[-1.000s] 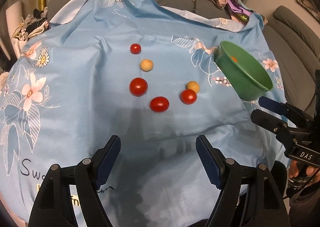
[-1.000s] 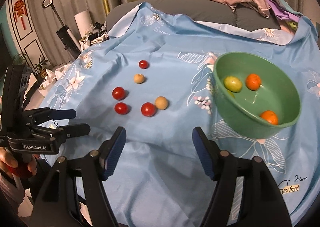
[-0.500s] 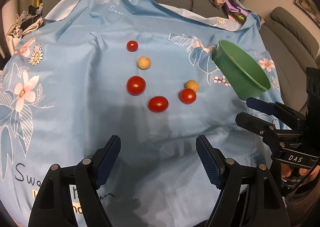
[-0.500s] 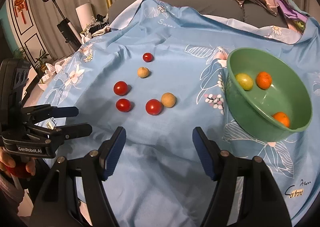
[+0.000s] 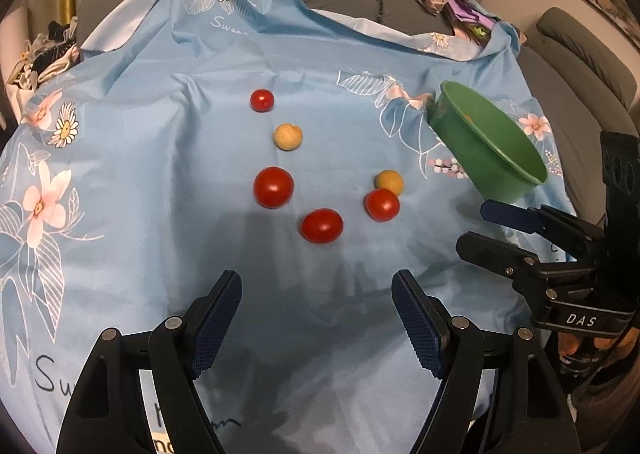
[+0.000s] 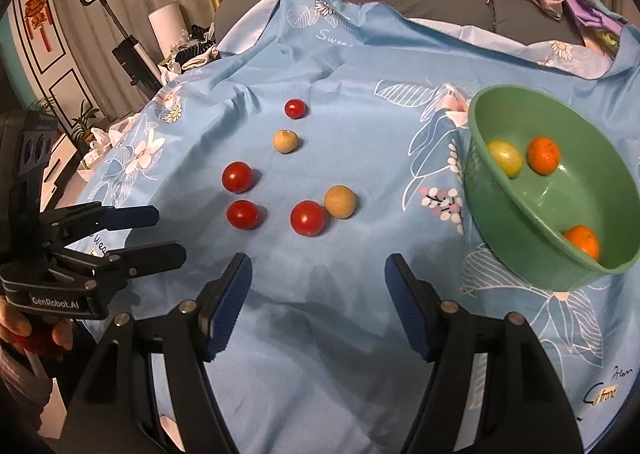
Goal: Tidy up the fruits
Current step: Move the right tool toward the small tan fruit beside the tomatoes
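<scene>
Right wrist view: right gripper (image 6: 318, 296) has crept in and down toward the loose fruit, jaws half open and empty, left gripper (image 5: 316, 320) parked wide and empty, so six fruits (image 6: 307, 218) are unpicked on the cloth (image 6: 360, 65), three in the bowl (image 6: 520, 238).

the right hand-held gripper (image 6: 318, 294) is hovering with its jaws apart and empty over a blue floral cloth (image 6: 360, 65). four red tomatoes are lying on it, the nearest (image 6: 307, 217) touching a tan round fruit (image 6: 339, 201); another tan fruit (image 6: 285, 141) is lying farther back. a green bowl (image 6: 520, 238) is holding two oranges and a yellow-green fruit (image 6: 505, 158). the left hand-held gripper (image 6: 166, 232) is hanging open at the left.
</scene>
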`<state>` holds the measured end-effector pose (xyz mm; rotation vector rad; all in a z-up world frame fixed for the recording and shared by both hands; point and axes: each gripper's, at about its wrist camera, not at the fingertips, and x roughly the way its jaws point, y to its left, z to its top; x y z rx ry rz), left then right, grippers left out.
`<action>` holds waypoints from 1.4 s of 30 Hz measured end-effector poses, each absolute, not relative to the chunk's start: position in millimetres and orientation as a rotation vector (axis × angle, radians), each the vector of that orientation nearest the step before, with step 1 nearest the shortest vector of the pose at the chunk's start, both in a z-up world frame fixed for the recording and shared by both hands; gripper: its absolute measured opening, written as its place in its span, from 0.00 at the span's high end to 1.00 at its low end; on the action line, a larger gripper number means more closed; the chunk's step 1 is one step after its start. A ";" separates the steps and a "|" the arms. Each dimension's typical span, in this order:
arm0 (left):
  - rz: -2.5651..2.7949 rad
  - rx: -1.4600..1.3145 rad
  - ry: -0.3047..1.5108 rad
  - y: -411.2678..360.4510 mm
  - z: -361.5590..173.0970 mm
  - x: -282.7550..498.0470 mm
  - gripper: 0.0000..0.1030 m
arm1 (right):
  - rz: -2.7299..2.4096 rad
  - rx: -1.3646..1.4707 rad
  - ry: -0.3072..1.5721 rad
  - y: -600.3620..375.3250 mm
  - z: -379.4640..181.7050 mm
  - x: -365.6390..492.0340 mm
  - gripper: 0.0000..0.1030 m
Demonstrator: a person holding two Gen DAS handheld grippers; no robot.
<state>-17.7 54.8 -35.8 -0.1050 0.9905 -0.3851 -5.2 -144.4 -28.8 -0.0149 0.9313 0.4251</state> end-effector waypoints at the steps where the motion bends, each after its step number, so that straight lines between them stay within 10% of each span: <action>1: -0.384 -0.100 0.991 54.4 -36.7 -16.4 0.25 | 0.431 -0.010 0.937 -143.4 -30.5 -3.8 0.33; 19: -0.370 0.040 1.033 29.7 -63.0 28.0 0.32 | 0.492 0.042 1.049 -132.4 -63.9 36.0 0.43; 42: -0.414 0.035 1.007 27.5 -67.5 43.4 0.73 | 0.539 0.025 1.049 -119.7 -71.2 56.8 0.74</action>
